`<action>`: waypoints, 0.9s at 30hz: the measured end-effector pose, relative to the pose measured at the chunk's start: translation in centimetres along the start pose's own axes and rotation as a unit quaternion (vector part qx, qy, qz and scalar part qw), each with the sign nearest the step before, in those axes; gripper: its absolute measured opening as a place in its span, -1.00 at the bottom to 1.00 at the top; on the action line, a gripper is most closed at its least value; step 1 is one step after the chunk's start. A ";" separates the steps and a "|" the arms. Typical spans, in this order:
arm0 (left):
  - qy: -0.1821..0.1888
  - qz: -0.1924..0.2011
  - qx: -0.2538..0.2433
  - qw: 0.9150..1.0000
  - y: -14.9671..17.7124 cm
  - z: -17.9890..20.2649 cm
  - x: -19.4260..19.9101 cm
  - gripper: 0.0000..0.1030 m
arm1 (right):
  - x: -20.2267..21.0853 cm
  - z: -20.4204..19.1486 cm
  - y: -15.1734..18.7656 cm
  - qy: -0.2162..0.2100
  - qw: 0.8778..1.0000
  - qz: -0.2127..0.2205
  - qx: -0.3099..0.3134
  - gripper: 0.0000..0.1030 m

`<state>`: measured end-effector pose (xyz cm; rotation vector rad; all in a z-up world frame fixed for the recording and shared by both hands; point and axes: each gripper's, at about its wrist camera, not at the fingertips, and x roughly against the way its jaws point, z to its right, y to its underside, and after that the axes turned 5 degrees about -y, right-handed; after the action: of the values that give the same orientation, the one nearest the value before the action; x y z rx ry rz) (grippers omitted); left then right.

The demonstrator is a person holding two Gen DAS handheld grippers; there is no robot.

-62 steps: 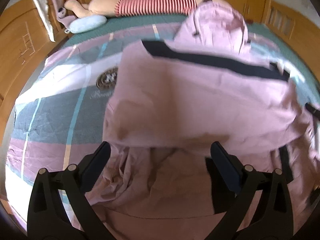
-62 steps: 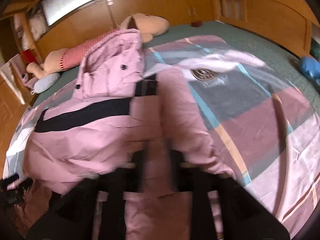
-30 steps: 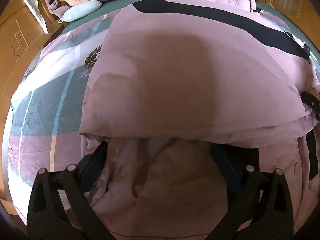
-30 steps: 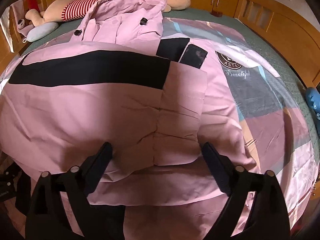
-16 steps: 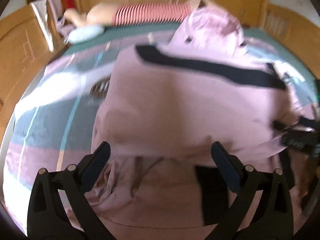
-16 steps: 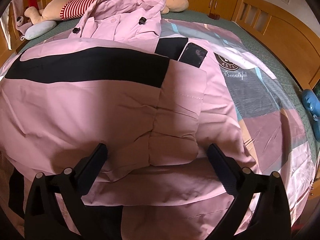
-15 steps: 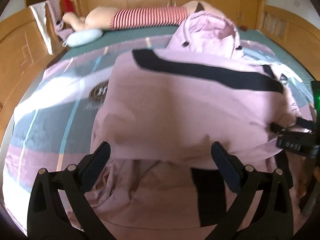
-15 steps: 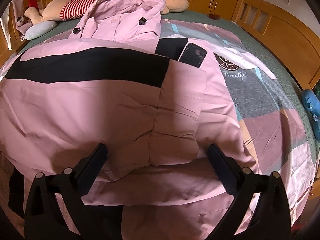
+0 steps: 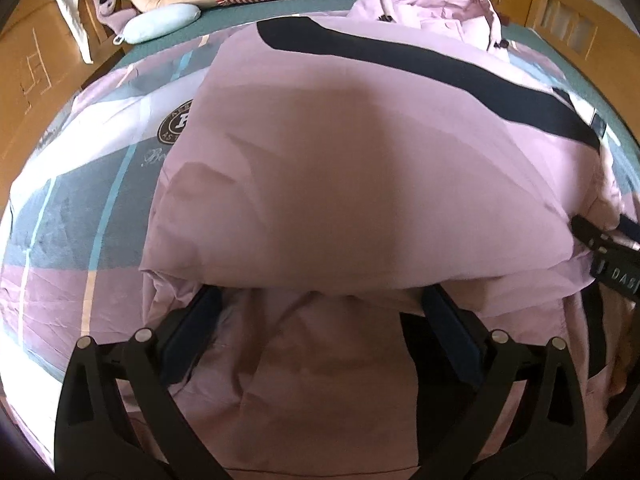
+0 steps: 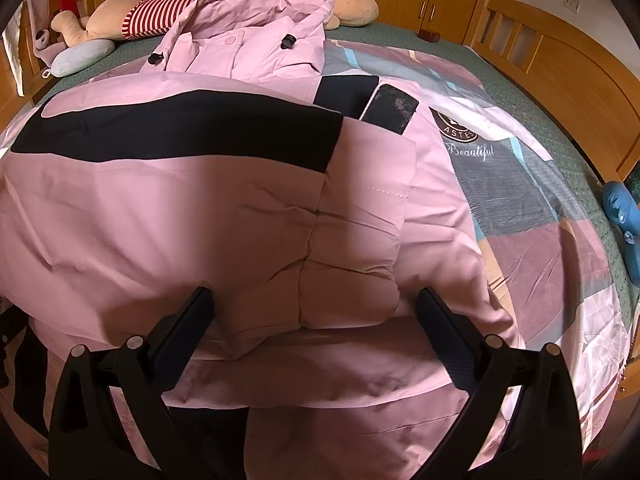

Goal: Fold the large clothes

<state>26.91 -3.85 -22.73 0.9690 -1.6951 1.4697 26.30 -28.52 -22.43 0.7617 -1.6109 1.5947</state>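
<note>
- Pink padded fabric fills both views: the jacket [image 10: 224, 216] lies across the middle of the bed [image 10: 532, 200], its hood [image 10: 260, 28] toward the headboard end, a black band [image 10: 180, 132] running across the folded upper layer.
- The lower part is doubled up over the body, so the fold edge sits just in front of both tools.
- Left gripper [image 9: 320, 312]: jaws apart, holding nothing, their tips tucked under the overhanging fold.
- Right gripper [image 10: 316, 308]: jaws apart too, empty, resting against the puffy fold near a sleeve [image 10: 360, 232] laid on top.
- A plush toy [image 10: 132, 16] in a striped top and a pale blue cushion [image 10: 80, 58] lie at the head of the bed, well apart from the jacket.
- Risk, as I judge it: the padding is springy and slick, so the fold may creep open or slide off once nothing presses it.
- The loose sleeve could slip out and spoil the next fold if only the top layer gets pinched.
</note>
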 end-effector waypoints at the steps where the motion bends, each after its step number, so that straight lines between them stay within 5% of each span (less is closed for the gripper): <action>1: -0.002 0.000 -0.002 1.000 0.1 0.2 0.1 0.96 | 0.0 0.0 0.0 0.001 1.000 0.001 0.001 0.97; 11: -0.004 0.005 0.002 1.000 0.4 -0.1 0.2 0.96 | -0.1 -0.1 0.1 0.004 1.000 0.006 0.003 0.97; 17: 0.013 0.060 0.051 0.997 0.1 -1.2 2.8 0.96 | 0.0 -0.2 0.2 0.005 1.000 0.007 0.004 0.97; 20: -0.011 0.036 0.036 0.999 0.0 -0.8 1.2 0.96 | -0.1 -0.2 0.2 0.006 1.000 0.008 0.005 0.97; 27: 0.000 0.010 0.044 0.999 0.0 -1.1 0.1 0.96 | -0.1 -0.3 0.2 0.008 1.000 0.011 0.006 0.97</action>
<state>26.91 -2.81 -22.48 1.0021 -1.6560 1.5683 26.18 -28.25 -22.66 0.7384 -1.6034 1.6234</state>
